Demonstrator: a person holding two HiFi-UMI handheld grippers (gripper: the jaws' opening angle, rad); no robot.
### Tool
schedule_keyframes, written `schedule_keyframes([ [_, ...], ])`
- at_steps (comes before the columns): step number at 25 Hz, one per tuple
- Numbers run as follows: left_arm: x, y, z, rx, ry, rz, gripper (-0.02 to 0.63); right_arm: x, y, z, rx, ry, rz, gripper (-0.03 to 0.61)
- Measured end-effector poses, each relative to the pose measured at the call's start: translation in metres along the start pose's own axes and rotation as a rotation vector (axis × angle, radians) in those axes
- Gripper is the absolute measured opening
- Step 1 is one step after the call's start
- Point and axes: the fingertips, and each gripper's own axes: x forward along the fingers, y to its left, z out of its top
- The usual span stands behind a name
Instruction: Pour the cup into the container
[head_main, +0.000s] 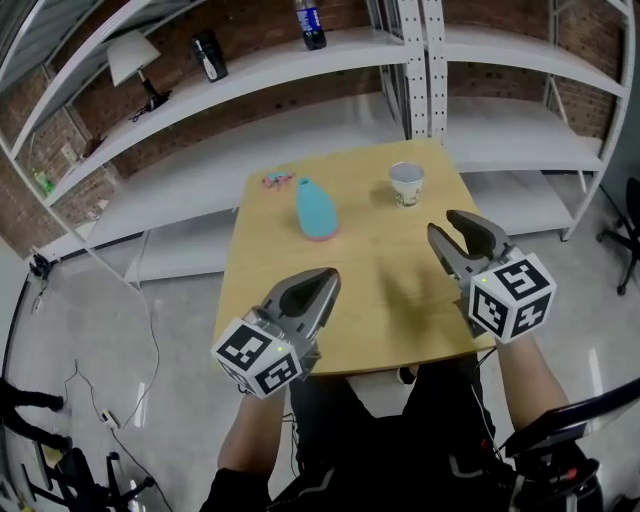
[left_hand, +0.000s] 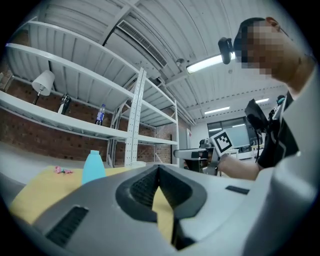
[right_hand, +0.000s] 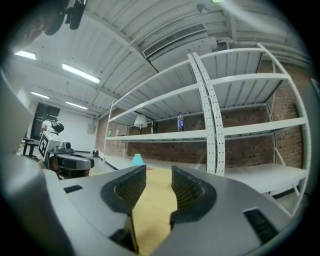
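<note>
A white paper cup (head_main: 406, 184) stands upright at the far right of the wooden table (head_main: 380, 310). A light blue container (head_main: 316, 210) with a pink base stands left of it, near the middle of the far side. My right gripper (head_main: 450, 226) hovers over the table's right side, just short of the cup, its jaws open with nothing between them. My left gripper (head_main: 328, 276) is over the near left part, shut and empty. The container (left_hand: 93, 165) shows ahead in the left gripper view and, small, the container (right_hand: 137, 160) shows in the right gripper view.
Small pink bits (head_main: 275, 180) lie at the table's far left corner. White metal shelving (head_main: 330, 60) stands behind the table, holding a lamp (head_main: 135, 62), a dark can (head_main: 209, 55) and a bottle (head_main: 310, 25). Cables trail on the floor at the left.
</note>
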Motion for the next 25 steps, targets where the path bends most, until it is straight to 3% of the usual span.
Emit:
schedule_keyframes([
  [9, 0.04, 0.037, -0.011, 0.004, 0.07, -0.103, 0.002, 0.072, -0.048, -0.024, 0.067, 0.082, 0.027, 0.264],
  [20, 0.067, 0.055, -0.039, 0.03, 0.102, -0.208, 0.002, 0.132, -0.081, -0.068, 0.097, 0.242, 0.015, 0.331],
  [25, 0.068, 0.06, -0.046, 0.013, 0.095, -0.207, 0.002, 0.149, -0.082, -0.077, 0.085, 0.265, 0.019, 0.353],
])
